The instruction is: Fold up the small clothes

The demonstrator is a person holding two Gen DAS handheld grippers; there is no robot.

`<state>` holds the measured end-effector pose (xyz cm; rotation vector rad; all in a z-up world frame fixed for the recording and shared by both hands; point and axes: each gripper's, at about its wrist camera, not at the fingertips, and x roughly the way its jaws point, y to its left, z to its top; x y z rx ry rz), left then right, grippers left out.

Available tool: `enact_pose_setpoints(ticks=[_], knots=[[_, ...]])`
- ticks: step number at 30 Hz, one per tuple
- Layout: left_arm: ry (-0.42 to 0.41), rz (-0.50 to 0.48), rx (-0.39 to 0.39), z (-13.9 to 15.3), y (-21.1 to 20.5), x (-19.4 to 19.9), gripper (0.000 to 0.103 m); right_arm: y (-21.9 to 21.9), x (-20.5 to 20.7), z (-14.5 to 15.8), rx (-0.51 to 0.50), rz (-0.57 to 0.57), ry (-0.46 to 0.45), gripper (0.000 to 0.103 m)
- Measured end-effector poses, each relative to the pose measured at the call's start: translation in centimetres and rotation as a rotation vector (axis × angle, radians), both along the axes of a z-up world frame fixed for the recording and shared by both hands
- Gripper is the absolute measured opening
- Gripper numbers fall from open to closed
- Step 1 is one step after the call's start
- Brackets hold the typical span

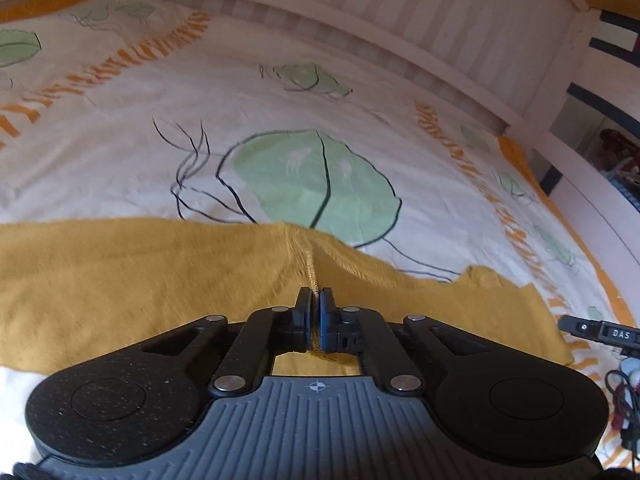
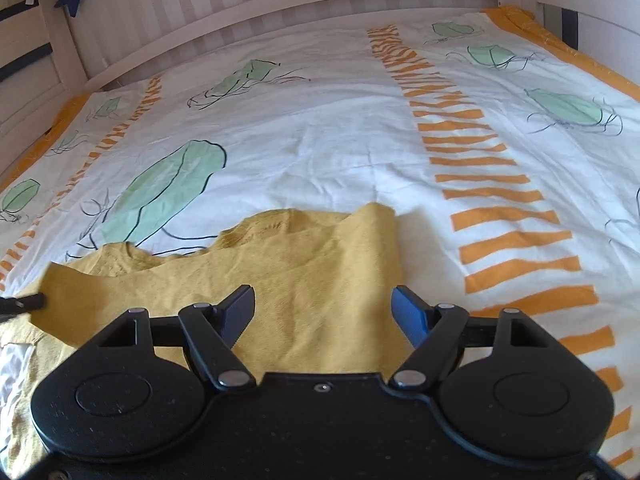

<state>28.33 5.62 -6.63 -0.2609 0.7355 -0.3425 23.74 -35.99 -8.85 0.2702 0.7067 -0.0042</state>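
Cloth (image 1: 140,272) pinched in left gripper (image 1: 316,300), seemingly under gaping right gripper (image 2: 323,300).

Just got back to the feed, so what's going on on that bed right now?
A person with a gripper in each hand is folding a mustard-yellow garment spread on a patterned bedspread. The left gripper is shut, pinching a ridge of the cloth. The right gripper is open, hovering over the garment's other part, gripping nothing yet. No fold looks finished.

Mustard-yellow knit garment (image 1: 140,280): near edge hidden behind black two-finger gripper (image 1: 316,300). White leaf-printed bedcover (image 2: 320,128): cut off at frame edges. Shelf contents: indistinct.
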Motion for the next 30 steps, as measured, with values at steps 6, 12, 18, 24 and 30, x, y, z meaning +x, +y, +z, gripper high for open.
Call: enact_pose_setpoints(ticks=[6,12,18,24,30], knots=[[0.061,0.042,0.052,-1.5,0.1,1.0,0.004,-1.9,2.8,-0.1,0.006,-0.022,0.006,0.082],[0.099,0.035,0.103,-2.7,-0.1,1.3,0.004,-3.2,5.4,-1.8,0.088,-0.031,0.048,0.082],[0.121,0.026,0.151,-3.8,-0.4,1.3,0.008,-3.9,6.4,-4.0,0.152,-0.046,0.095,0.073],[0.093,0.011,0.184,-3.8,-0.9,1.1,0.021,-3.4,6.3,-3.7,0.111,-0.053,0.103,0.013],[0.091,-0.029,0.169,-3.6,-1.2,1.1,0.039,-2.4,5.9,-3.0,-0.112,-0.093,0.111,0.009]])
